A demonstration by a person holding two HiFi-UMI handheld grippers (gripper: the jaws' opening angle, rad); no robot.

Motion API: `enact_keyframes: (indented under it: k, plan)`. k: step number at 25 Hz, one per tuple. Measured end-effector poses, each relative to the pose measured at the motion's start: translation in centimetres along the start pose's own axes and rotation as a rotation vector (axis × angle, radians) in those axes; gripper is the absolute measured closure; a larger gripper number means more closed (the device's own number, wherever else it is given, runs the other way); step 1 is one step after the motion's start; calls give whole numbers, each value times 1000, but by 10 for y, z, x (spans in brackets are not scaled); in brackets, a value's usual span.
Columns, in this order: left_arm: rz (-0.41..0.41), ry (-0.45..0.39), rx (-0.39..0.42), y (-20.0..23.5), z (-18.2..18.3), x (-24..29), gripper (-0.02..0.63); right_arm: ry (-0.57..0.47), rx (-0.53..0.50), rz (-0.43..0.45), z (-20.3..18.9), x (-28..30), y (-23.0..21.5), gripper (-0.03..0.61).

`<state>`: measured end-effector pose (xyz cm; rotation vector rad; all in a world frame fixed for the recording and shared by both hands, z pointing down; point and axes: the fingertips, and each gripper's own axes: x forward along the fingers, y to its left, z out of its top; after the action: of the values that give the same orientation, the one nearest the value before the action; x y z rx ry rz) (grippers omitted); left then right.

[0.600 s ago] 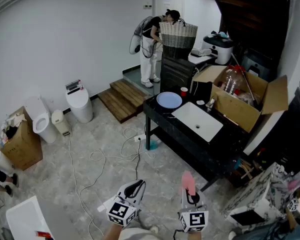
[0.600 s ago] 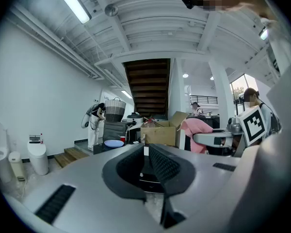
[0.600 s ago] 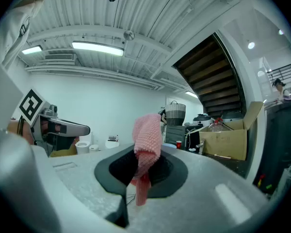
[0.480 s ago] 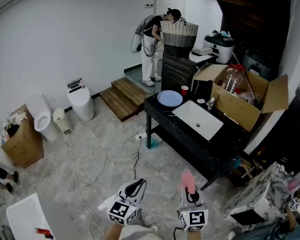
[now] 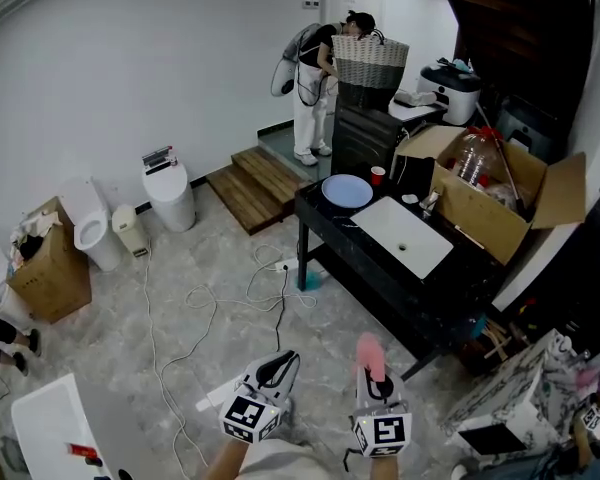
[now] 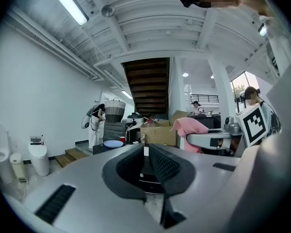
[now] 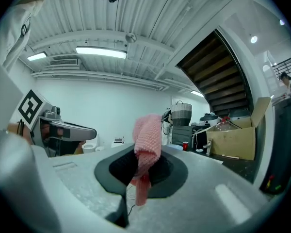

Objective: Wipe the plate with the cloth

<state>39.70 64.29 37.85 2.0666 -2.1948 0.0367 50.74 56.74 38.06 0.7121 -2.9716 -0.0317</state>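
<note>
One plate [image 5: 347, 190] on the black table [image 5: 330, 220]; one cloth [image 5: 368, 353] well away from it. Right gripper [image 5: 374, 378] clamps the cloth; left gripper [image 5: 284, 361] jaws meet, empty.

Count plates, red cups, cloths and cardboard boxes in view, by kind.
plate: 1
red cup: 1
cloth: 1
cardboard box: 2
total: 5
</note>
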Motion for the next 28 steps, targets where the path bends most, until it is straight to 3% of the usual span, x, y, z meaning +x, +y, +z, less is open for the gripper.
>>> enact_keyframes:
  k: [15, 28]
  plan:
    - [-20, 3, -1, 61, 2, 57, 581, 52, -21, -4, -4, 85, -14, 546]
    - [-76, 3, -13, 128, 19, 120, 581, 95, -20, -62, 4, 168, -34, 546]
